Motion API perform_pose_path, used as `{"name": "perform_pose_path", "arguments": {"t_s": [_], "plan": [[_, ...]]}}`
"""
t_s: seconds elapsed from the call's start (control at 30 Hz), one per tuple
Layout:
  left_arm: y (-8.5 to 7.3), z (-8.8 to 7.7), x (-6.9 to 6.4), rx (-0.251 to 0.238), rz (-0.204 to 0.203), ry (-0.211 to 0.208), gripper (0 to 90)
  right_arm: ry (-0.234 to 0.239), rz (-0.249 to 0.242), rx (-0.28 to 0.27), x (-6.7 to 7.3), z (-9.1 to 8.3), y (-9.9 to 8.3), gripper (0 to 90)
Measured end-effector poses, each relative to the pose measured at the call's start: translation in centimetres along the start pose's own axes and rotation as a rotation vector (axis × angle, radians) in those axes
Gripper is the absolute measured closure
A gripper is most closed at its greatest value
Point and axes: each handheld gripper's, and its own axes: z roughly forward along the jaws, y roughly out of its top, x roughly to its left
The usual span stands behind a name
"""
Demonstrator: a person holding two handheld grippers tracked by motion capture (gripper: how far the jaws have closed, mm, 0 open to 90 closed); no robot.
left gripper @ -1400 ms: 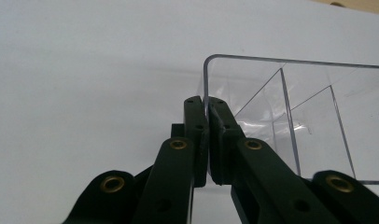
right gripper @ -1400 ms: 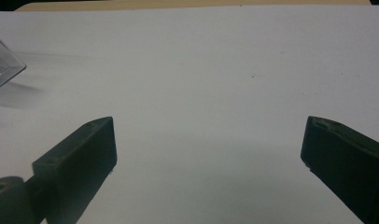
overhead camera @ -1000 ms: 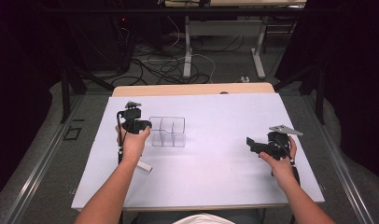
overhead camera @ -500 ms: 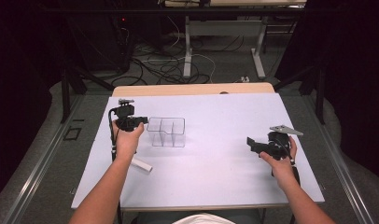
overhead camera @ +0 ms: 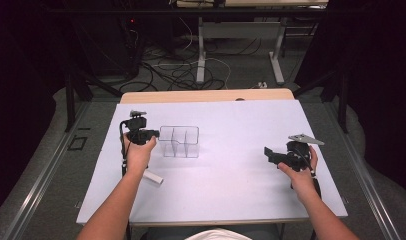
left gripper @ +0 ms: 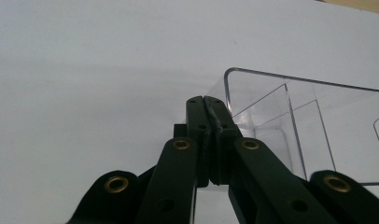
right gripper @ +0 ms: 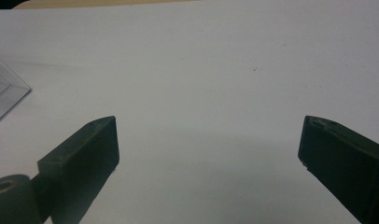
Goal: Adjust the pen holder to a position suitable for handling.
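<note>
A clear plastic box with several compartments (overhead camera: 180, 141) stands on the white table (overhead camera: 231, 125), left of centre. My left gripper (overhead camera: 152, 133) hovers just left of the box with its jaws pressed together and nothing between them. In the left gripper view the shut tips (left gripper: 205, 100) sit beside the near-left corner of the clear box (left gripper: 309, 126). My right gripper (overhead camera: 269, 154) is held low over the right side of the table, pointing left, open. In the right gripper view its jaws (right gripper: 208, 135) stand wide apart over bare table, with a corner of the box (right gripper: 5, 98) at the far left.
A short white cylinder (overhead camera: 153, 176) lies on the table beside my left forearm. A strip of tan tabletop (overhead camera: 206, 96) shows at the far edge. Cables and desk legs (overhead camera: 201, 65) are on the floor beyond.
My left gripper has shifted slightly left, away from the clear box. The box, the white cylinder and my right gripper have stayed put.
</note>
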Motion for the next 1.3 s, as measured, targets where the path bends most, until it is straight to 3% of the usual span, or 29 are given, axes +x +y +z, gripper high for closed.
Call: {"name": "perform_pose_path", "arguments": {"t_s": [0.1,0.77,1.1,1.3], "plan": [[-0.4,0.3,-0.9,0.012,0.004,-0.042,90.0,-0.003,0.001,-0.001,0.1,0.0,0.0,4.5],[-1.2,3.2,-7.7,-0.003,0.036,-0.127,90.0,0.003,-0.002,0.0,0.1,0.1,0.0,4.7],[-1.1,3.5,-7.6,0.006,0.05,-0.149,90.0,0.003,-0.005,0.0,0.0,0.1,0.0,4.8],[-1.2,2.5,-6.3,-0.021,0.048,-0.152,88.1,0.0,-0.007,-0.001,0.0,0.0,0.0,5.1]]}}
